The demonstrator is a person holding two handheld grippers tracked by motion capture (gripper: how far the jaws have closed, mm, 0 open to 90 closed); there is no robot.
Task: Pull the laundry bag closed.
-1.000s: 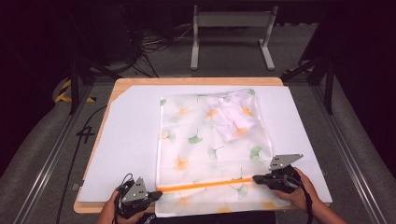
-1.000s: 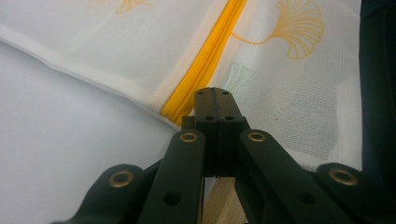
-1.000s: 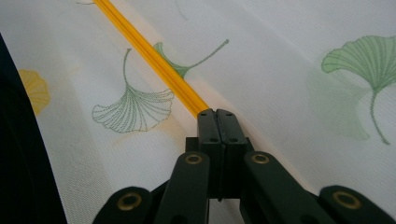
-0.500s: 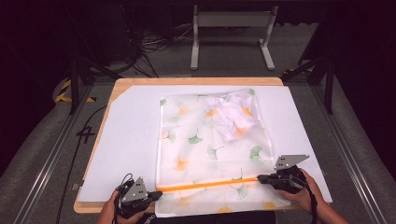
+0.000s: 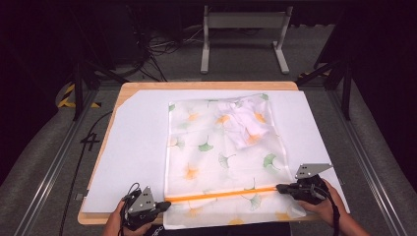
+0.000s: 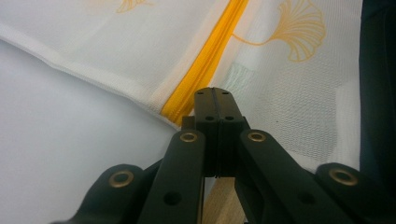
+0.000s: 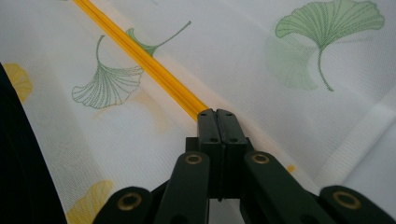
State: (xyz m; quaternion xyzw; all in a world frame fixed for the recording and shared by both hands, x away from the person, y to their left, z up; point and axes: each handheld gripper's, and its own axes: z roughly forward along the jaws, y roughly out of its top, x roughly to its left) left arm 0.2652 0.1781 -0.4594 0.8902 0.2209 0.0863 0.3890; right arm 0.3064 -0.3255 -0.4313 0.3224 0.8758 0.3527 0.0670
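Lying flat on the white-covered surface [image 5: 133,147], the sheer ginkgo-printed mesh bag [image 5: 216,162] has its orange zipper [image 5: 221,193] clenched at opposite ends by the left gripper [image 5: 167,203] and the right gripper [image 5: 279,187].

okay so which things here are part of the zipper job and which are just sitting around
In the job: mesh bag, its orange zipper, left gripper, right gripper, white garment inside the bag.

Lying about: white sheet, wooden table, metal stand, floor cables.
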